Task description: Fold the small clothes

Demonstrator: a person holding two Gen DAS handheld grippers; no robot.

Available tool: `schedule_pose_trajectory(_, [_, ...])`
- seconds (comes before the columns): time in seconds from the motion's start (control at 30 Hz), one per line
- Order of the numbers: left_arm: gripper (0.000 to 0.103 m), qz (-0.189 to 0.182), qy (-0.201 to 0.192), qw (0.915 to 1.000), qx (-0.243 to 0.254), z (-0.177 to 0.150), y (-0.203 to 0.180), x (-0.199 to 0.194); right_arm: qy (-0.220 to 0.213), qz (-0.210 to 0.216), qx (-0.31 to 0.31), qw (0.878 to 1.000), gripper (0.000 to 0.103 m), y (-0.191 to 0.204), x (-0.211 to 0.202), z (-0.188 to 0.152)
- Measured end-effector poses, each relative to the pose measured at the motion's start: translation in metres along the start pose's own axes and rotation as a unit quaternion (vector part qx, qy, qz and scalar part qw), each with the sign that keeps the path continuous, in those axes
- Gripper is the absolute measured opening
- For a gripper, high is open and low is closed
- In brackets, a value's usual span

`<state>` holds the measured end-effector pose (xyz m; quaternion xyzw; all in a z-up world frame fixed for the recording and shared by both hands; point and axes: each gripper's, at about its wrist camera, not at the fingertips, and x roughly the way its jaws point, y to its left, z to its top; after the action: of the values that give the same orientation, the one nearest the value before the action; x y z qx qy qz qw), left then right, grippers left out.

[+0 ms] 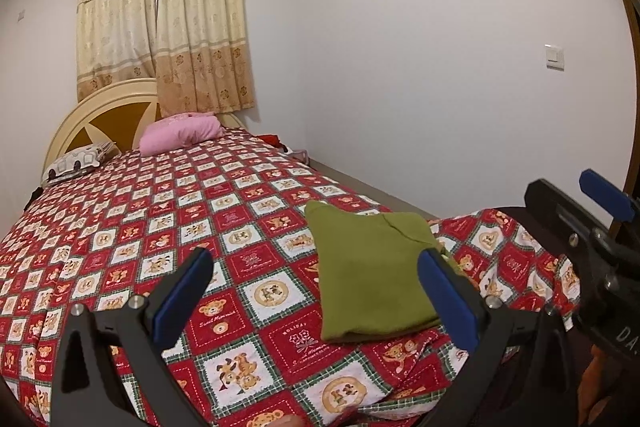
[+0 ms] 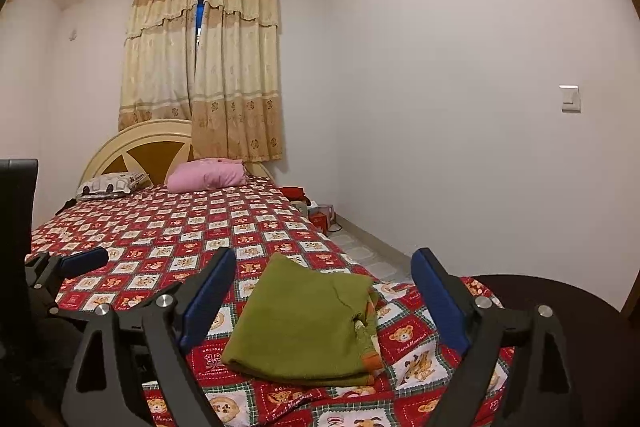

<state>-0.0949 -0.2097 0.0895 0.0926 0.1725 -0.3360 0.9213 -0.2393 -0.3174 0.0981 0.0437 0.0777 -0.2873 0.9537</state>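
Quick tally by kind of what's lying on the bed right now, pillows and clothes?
Green folded garment: 1
Pink pillow: 1
White patterned pillow: 1
Total: 3

The bedspread (image 1: 256, 259) squares read "HOLIDAY", "Sweet Memories".

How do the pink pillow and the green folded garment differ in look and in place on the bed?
The pink pillow lies far off at the headboard; the green folded garment lies near the grippers, at the bed's foot. The pillow is plump and rounded; the garment is flat and roughly square. Both rest on the bear-print bedspread, untouched by either gripper.
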Motion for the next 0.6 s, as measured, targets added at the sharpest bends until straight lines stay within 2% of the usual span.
schedule_pose_trajectory(0.17, [0.103,0.015,-0.001,0.9999,0.006,-0.001,-0.002,0.0,0.009,-0.004,0.017,1.0,0.09,-0.008,0.002,-0.003])
schedule_pose_trajectory(0.6, [0.103,0.013,0.008,0.9999,0.006,-0.002,-0.001,0.002,0.02,-0.006,0.019,1.0,0.09,-0.011,0.008,-0.007])
